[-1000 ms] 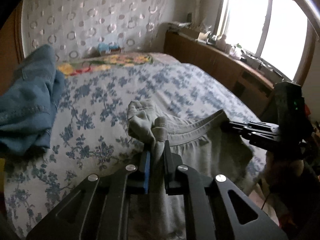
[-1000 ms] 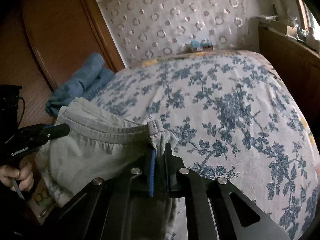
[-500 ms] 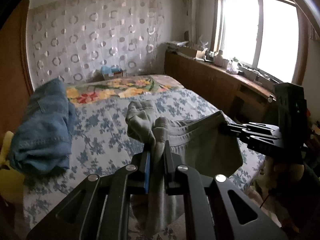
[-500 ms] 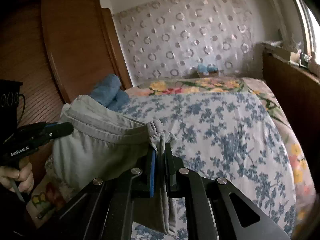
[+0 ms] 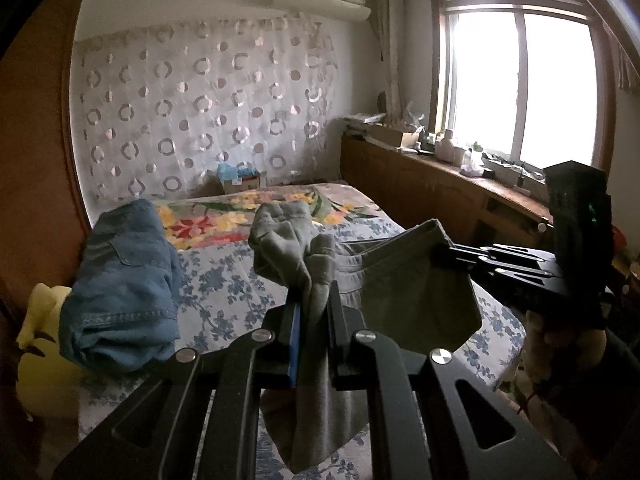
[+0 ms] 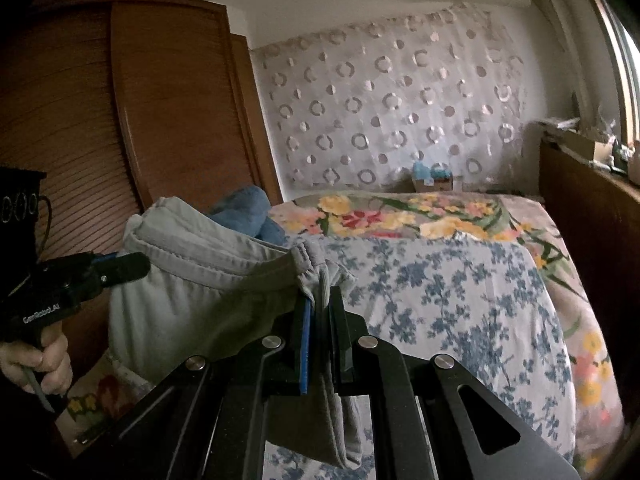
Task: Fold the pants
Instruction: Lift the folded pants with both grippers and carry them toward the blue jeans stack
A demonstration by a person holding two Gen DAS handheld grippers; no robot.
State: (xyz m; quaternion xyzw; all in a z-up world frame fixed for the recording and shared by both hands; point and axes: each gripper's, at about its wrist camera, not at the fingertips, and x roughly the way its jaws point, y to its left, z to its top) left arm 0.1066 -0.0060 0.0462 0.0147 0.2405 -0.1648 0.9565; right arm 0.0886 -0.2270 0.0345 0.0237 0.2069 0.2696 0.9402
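Where visible, left hand-held gripper (image 6: 124, 266) reads "GenRobot.AI".

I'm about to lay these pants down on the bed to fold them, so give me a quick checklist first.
1. Left gripper clamped on grey pants: ok.
2. Right gripper clamped on the waistband: ok.
3. Waistband stretched between the grippers: ok.
4. Pants lifted off the bed: ok.
5. Legs hanging untangled: cannot tell, they drop out of view.
6. Landing spot free of the blue jeans: ok, they lie at the bed's left edge.
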